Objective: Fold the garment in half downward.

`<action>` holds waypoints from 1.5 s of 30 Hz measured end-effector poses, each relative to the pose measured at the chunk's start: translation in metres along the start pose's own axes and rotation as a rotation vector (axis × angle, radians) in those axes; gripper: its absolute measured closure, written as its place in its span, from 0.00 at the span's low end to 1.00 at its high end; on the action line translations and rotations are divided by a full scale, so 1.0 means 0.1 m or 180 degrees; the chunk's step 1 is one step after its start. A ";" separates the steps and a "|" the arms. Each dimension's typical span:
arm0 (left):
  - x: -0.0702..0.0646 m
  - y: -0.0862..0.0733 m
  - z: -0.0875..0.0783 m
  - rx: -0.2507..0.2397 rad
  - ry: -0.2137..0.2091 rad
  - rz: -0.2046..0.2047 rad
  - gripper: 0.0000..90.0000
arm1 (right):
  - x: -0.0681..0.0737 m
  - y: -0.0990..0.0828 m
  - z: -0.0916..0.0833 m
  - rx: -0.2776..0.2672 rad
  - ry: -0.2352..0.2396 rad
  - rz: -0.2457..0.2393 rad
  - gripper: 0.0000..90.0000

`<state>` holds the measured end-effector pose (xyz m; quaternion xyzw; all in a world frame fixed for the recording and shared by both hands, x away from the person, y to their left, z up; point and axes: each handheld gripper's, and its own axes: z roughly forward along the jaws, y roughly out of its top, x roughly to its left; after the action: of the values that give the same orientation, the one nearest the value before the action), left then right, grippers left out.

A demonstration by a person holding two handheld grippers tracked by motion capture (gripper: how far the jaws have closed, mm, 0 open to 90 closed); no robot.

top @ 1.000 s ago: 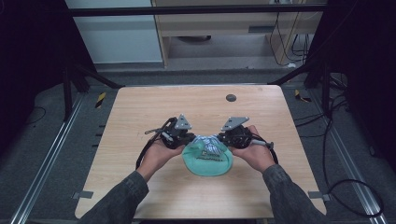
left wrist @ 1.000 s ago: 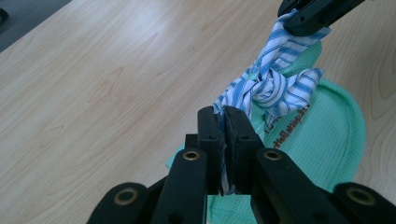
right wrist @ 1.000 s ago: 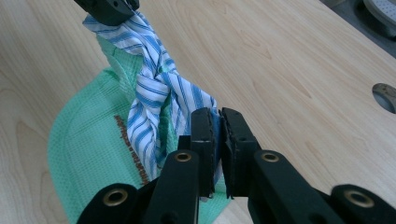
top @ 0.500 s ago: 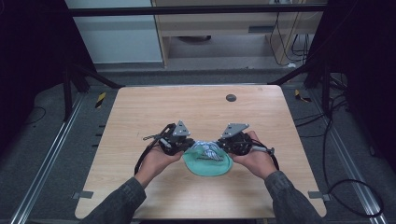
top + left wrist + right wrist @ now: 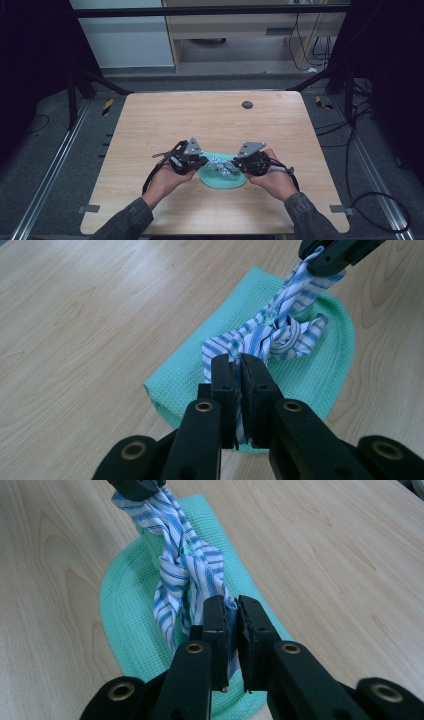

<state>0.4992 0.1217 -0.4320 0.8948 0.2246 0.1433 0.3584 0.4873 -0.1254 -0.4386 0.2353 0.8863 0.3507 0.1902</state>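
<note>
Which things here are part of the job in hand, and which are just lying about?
In the job:
striped cloth, knotted, pinched at each end
green cloth under it
left gripper
right gripper

Lying about:
dark round spot far on the table
cables on the floor

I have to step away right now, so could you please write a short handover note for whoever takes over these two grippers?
Left gripper: shut on one end of the striped cloth.
Right gripper: shut on the other end of the same cloth.
Things: the striped cloth is twisted and knotted in the middle, strung between the two grippers just above the green cloth, which lies on the table near the person's edge.
Done: both ends are gripped and a knot is formed.
Left: probably pull the ends apart to tighten or undo the knot; I cannot tell which. Then set it down.
</note>
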 end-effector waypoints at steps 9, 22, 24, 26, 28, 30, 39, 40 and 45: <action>-0.08 -0.08 0.03 0.0021 0.0020 0.0049 0.94 | 0.08 -0.10 0.03 0.0021 0.0075 0.0001 0.91; -0.11 -0.15 -0.01 0.0075 -0.0015 0.0119 0.95 | 0.18 -0.15 -0.03 0.0029 0.0104 -0.0014 0.91; -0.13 -0.15 -0.01 0.0069 -0.0011 0.0125 0.95 | 0.20 -0.16 -0.04 0.0036 0.0110 -0.0034 0.92; -0.14 -0.16 -0.02 0.0066 -0.0029 0.0134 0.95 | 0.21 -0.17 -0.05 0.0032 0.0105 -0.0024 0.92; -0.16 -0.18 -0.02 0.0056 -0.0041 0.0141 0.95 | 0.22 -0.19 -0.07 0.0032 0.0107 -0.0027 0.93; -0.18 -0.20 -0.03 0.0062 -0.0053 0.0158 0.96 | 0.23 -0.21 -0.08 0.0043 0.0103 -0.0028 0.94; -0.29 -0.31 -0.01 0.0077 -0.0142 0.0196 0.96 | 0.32 -0.32 -0.12 0.0074 0.0122 -0.0102 0.98; -0.30 -0.32 -0.02 0.0070 -0.0147 0.0213 0.96 | 0.33 -0.32 -0.11 0.0077 0.0125 -0.0113 0.98; -0.34 -0.40 -0.01 0.0102 -0.0188 0.0273 0.96 | 0.38 -0.37 -0.12 0.0101 0.0164 -0.0172 0.99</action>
<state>0.4578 0.1310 -0.4622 0.9130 0.1776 0.1285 0.3440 0.4402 -0.1345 -0.4631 0.2051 0.9024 0.3373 0.1729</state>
